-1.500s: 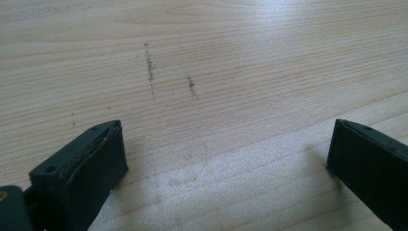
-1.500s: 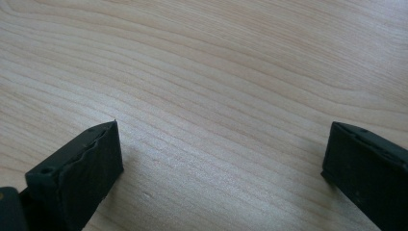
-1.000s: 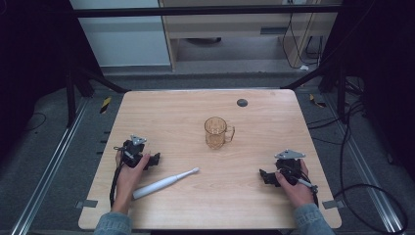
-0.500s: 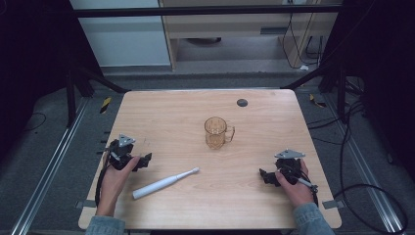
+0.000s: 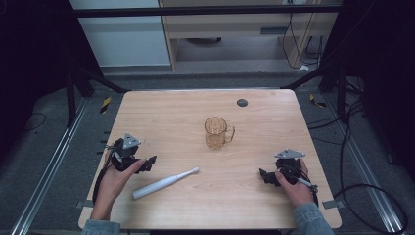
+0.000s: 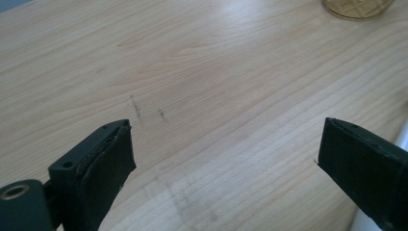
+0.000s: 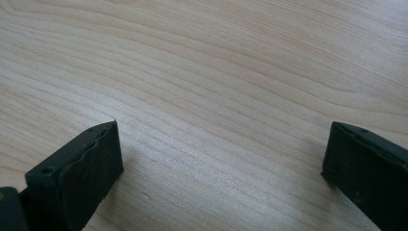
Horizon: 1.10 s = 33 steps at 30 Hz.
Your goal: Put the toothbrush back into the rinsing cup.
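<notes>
A: Start at your left claw (image 5: 147, 163). Its jaws stand wide apart with nothing between them; in the left gripper view you see bare table (image 6: 202, 72) in the gap and the base of the amber mug (image 6: 357, 7) far ahead at the top edge.

B: And the toothbrush (image 5: 164, 182)?

A: Just beside that claw, on the side toward you and a little inward toward the table's middle. It lies flat, long axis on a diagonal: the fat handle end points back toward your near edge, the slim head end points up toward the mug (image 5: 217, 132).

B: So the left hand (image 5: 115, 181) is the nearer one.

A: By a long way. Your right claw (image 5: 266, 176) sits well apart from the toothbrush, on the far side of the head end, jaws just as wide and holding nothing; the right gripper view has plain wood (image 7: 216, 96) between them.

B: What does the reach turn on, then?

A: My read: the left claw points past the handle, not across it. You'd want to bring it back toward you and turn it so the jaws straddle the handle crosswise. The mug stands upright beyond the head end, clear of the toothbrush.
</notes>
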Available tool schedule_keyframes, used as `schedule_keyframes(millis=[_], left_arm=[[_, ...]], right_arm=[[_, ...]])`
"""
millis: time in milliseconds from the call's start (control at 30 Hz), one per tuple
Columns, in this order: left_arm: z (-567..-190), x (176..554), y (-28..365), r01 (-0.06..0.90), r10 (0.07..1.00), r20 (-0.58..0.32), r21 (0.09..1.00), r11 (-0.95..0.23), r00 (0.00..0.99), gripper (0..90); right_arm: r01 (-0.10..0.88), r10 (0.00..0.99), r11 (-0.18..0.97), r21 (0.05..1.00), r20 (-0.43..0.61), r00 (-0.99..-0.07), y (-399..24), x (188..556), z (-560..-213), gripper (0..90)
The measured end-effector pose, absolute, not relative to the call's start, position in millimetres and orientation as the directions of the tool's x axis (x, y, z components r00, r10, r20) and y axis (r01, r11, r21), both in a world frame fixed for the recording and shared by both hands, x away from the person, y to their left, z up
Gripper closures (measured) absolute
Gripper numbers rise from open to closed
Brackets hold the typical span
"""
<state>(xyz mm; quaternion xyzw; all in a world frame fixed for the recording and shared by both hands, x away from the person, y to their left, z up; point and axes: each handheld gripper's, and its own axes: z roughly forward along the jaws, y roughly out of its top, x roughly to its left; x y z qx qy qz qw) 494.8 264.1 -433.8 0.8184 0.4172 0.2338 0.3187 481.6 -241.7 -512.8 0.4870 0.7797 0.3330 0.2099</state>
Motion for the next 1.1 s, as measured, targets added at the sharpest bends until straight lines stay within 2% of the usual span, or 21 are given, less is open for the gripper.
schedule_keyframes(millis=[267, 400, 933, 1100], left_arm=[[-434.7, 488.0, 239.9, 0.540, 0.766, 0.083, 0.661, -0.521, 0.638, 6.4], [-439.4, 488.7, 234.7, 0.539, 0.756, 0.085, 0.650, -0.536, 0.649, 6.7], [-449.8, 480.3, 202.7, 0.499, 0.683, 0.149, 0.576, -0.648, 0.715, 4.8], [-446.9, 477.7, 199.9, 0.479, 0.668, 0.160, 0.579, -0.660, 0.727, 4.4]], right_arm=[[0.620, 0.899, 0.304, 0.723, -0.004, -0.437, -241.7, 481.5, -512.8, 0.4], [0.620, 0.899, 0.304, 0.724, -0.003, -0.437, -241.7, 481.6, -512.8, 0.3], [0.621, 0.899, 0.304, 0.723, -0.001, -0.439, -241.6, 482.3, -512.7, 0.3], [0.619, 0.898, 0.306, 0.723, -0.004, -0.439, -241.7, 482.6, -512.9, 0.3]])
